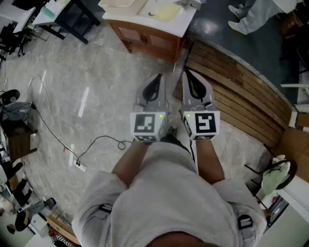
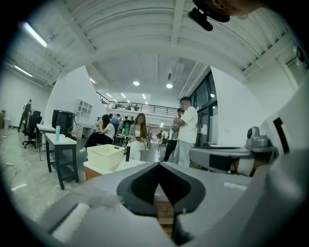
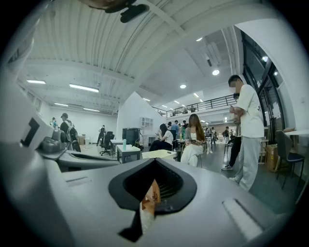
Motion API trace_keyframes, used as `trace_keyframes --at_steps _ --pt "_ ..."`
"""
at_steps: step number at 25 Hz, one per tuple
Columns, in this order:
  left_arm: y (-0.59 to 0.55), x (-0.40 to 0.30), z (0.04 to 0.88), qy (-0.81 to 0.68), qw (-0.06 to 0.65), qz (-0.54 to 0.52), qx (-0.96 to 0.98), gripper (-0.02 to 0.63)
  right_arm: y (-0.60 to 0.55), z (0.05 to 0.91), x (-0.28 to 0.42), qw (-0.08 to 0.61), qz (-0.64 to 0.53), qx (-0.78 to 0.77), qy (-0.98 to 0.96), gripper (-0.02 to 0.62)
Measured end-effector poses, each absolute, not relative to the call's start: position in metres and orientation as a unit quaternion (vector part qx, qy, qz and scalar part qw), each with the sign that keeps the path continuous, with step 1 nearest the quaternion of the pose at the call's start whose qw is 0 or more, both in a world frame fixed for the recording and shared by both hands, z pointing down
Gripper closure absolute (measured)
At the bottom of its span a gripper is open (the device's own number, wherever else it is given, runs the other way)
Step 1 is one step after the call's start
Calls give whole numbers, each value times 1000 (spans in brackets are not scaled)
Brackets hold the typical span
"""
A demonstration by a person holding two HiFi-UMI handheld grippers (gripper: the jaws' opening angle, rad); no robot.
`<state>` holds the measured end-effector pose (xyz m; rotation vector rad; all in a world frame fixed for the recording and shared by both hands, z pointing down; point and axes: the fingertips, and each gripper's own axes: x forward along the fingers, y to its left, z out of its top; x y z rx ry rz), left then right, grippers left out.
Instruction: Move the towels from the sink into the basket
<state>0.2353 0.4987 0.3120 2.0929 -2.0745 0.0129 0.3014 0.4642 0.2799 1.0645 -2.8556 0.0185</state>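
My left gripper (image 1: pixel 159 77) and right gripper (image 1: pixel 187 74) are held side by side at waist height, both shut with nothing between the jaws. They point toward a wooden cabinet (image 1: pixel 147 38) with a white sink top (image 1: pixel 181 21) a few steps ahead. A pale yellow cloth (image 1: pixel 164 10) lies in the sink; I cannot make it out in detail. A cream basket (image 1: pixel 118 4) stands on the top's left end. The left gripper view shows the closed left gripper (image 2: pixel 158 164) with the basket (image 2: pixel 104 155) beyond it. The right gripper (image 3: pixel 154 161) frames the basket (image 3: pixel 159 153) far off.
A slatted wooden platform (image 1: pixel 241 91) curves along the right. A black desk (image 1: pixel 72 17) stands at the upper left, and a cable (image 1: pixel 96 142) trails over the marble floor. Several people (image 2: pixel 137 135) sit and stand behind the cabinet; someone's feet (image 1: pixel 241 21) are at upper right.
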Motion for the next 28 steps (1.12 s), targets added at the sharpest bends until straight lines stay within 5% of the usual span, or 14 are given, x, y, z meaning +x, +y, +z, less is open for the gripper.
trace_keyframes --at_steps 19,28 --pt "416 33 307 -669 103 12 736 586 383 278 108 59 6 372 -926 589" --pt "349 6 319 -636 123 8 762 586 318 287 78 83 -1 391 -917 589"
